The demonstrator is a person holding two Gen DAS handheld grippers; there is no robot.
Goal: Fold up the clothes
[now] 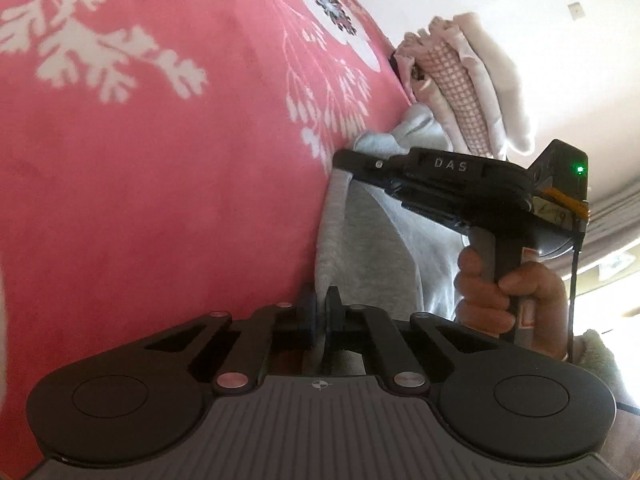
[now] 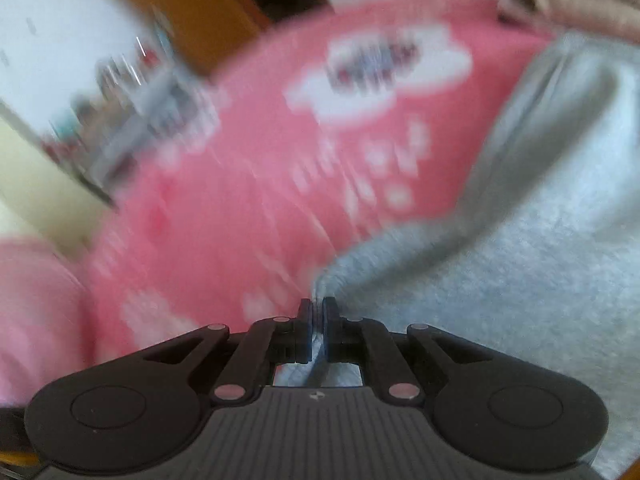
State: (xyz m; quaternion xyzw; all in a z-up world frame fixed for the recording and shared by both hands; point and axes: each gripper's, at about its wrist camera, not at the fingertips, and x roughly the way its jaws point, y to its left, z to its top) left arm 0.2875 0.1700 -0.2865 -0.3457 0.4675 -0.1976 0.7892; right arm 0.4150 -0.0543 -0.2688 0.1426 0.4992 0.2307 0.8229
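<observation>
A light grey sweatshirt [image 1: 372, 248] lies on a pink blanket with white flowers [image 1: 160, 184]. My left gripper [image 1: 320, 312] is shut on the grey garment's edge at its near corner. My right gripper [image 2: 318, 320] is shut on a fold of the same grey garment [image 2: 520, 280], with cloth pinched between its pads. The right gripper also shows in the left wrist view [image 1: 344, 162], held by a hand, its tips at the garment's far edge. The right wrist view is blurred by motion.
A stack of folded pinkish and checked cloths [image 1: 460, 92] lies beyond the grey garment. A white wall [image 1: 520, 8] is behind it. In the right wrist view a shelf with small items [image 2: 132, 120] and a wooden panel [image 2: 192, 12] stand past the blanket.
</observation>
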